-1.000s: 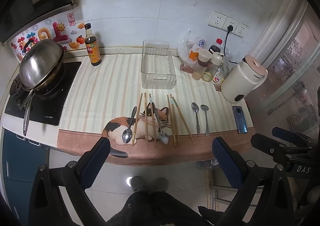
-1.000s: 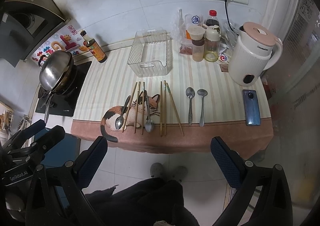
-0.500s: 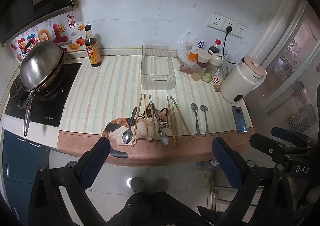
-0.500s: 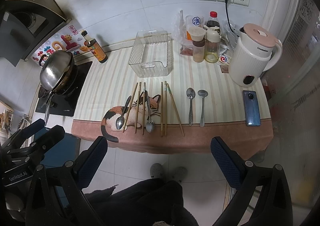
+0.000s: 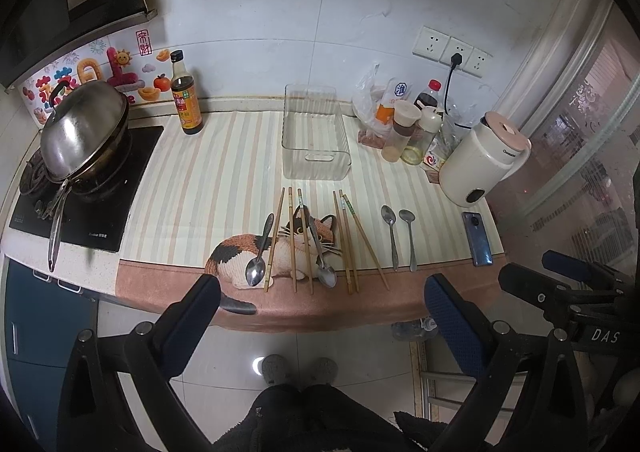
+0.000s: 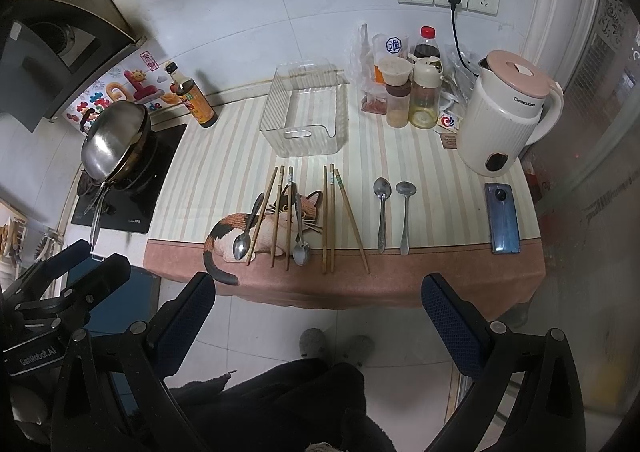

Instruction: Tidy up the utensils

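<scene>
Left gripper (image 5: 318,302) and right gripper (image 6: 318,298): fingers spread, empty. Risk: spoons (image 6: 298,226) lie among chopsticks (image 6: 328,217) near desk (image 6: 440,276) edge; sloppy grab could knock some off.

White tiled wall (image 5: 320,11), glossy floor (image 5: 320,348)

Kettle (image 6: 507,115) by blue phone (image 6: 502,218); wok (image 5: 82,131) on hob; sauce bottle (image 5: 185,95) at wall.

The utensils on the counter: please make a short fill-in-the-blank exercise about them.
1. The clear bin holds ____ utensils.
2. Both the left gripper and the right gripper are ____.
3. The phone lies in front of the ____.

Missing words: no; open; kettle
</scene>
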Demonstrator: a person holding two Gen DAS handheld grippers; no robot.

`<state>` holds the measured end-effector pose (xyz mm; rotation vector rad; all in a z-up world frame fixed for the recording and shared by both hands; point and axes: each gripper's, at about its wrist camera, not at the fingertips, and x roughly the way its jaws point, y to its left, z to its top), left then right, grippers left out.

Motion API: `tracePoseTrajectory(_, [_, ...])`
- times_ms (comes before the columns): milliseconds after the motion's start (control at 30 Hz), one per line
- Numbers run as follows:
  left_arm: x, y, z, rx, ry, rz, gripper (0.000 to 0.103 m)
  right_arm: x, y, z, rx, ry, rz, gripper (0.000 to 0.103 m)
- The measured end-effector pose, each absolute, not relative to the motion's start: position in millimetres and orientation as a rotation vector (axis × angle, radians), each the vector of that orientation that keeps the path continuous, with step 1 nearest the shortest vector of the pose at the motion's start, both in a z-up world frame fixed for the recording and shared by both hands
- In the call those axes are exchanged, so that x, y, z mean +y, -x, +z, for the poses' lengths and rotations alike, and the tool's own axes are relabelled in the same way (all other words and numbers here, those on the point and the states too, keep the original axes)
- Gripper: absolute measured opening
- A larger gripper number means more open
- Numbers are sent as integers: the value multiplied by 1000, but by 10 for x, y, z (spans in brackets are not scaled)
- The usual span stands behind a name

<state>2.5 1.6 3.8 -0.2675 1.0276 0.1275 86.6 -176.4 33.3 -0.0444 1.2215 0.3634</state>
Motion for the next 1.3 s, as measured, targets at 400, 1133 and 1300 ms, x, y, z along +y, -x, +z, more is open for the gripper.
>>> tracePoseTrajectory(400, [42,-33,114,1025,272,130,103,-1737,-827,359,1218,50,369,103])
tracePoseTrajectory(1133, [315,-335,-215,949,124,317,103,-1638,-1024,-30,1206,44,244,103])
tracePoseTrajectory(1300, [497,-616,-668,998,79,337,103,-1546,-1273,-540,1240,28,145,95])
